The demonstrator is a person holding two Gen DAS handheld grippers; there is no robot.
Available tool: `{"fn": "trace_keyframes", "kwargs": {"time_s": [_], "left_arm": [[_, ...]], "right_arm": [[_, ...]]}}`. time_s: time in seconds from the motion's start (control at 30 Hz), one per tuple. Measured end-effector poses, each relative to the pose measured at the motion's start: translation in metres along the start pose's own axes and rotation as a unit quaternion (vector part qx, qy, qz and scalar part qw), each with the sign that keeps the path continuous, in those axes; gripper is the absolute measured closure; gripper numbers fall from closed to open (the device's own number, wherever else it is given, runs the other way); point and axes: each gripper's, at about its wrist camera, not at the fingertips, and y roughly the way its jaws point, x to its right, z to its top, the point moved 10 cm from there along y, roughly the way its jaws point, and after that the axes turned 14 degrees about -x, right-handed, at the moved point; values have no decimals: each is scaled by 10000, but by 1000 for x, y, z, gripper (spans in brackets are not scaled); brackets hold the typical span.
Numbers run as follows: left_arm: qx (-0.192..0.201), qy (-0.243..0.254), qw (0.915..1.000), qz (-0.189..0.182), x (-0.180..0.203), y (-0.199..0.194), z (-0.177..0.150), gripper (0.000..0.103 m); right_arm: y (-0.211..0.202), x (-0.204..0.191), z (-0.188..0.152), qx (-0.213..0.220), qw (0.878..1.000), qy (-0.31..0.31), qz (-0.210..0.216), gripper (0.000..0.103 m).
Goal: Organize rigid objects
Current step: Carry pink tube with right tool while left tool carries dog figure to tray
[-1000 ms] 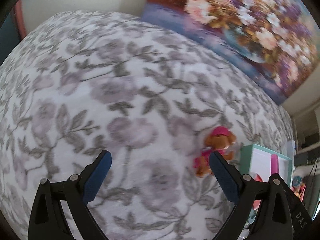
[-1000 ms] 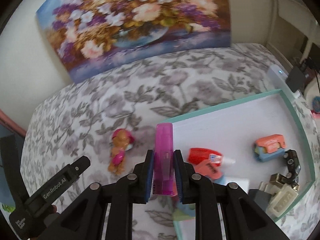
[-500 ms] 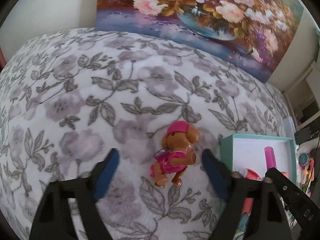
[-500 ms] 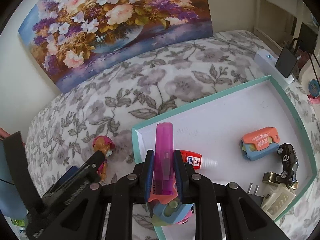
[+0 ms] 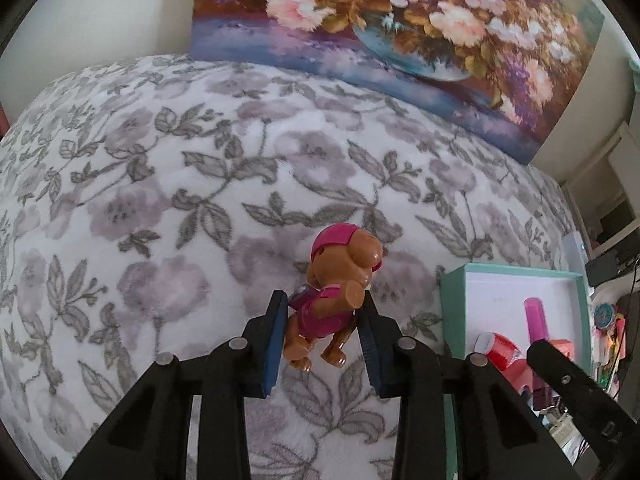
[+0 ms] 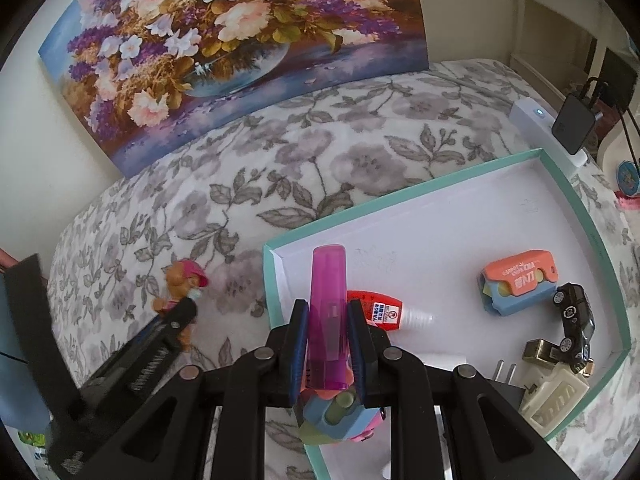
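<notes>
A bed (image 5: 168, 184) fills most of both views; its soft cover is white with grey leaves and pale purple flowers. A large flower painting (image 6: 224, 48) leans against the cream wall behind it. At the far right edge of the bed are a white power strip (image 6: 548, 132) and a black adapter (image 6: 573, 124).

On the cover lies a flat box (image 6: 592, 216) with mint-green walls and a white floor. In it are a red glue bottle (image 6: 378, 312), an orange and blue plastic case (image 6: 516, 284), a small black toy car (image 6: 576, 324), a brass piece (image 6: 542, 352) and a cream plug (image 6: 554, 396). All look hard and smooth.

The left hand-held gripper (image 5: 322, 316) has just been closing, and its blue pads now press on both sides of a plastic toy dog (image 5: 340, 280), brown with a pink cap and pink vest. The dog is on the cover, just left of the box.

The right hand-held gripper (image 6: 328, 320) is clamped on a clear pink lighter (image 6: 328, 304), long and flat-sided, which points forward over the near left corner of the box.
</notes>
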Motion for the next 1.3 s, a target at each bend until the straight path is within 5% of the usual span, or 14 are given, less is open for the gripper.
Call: {"fn": "trace_keyframes", "kwargs": {"time_s": [0.23, 0.47, 0.8, 1.3], "left_arm": [[273, -22, 9994, -234, 8, -35, 5, 67], [528, 608, 9953, -546, 67, -73, -3, 67], [27, 1372, 9869, -852, 151, -56, -45, 67], [-405, 1272, 9849, -1101, 171, -47, -80, 67]], "right_arm": [[-9, 9, -2, 27, 9999, 86, 56, 82], [-18, 54, 1, 57, 9986, 510, -131, 82], [-27, 111, -3, 44, 9948, 990, -227, 82], [-29, 144, -21, -18, 9922, 1225, -250, 82]]}}
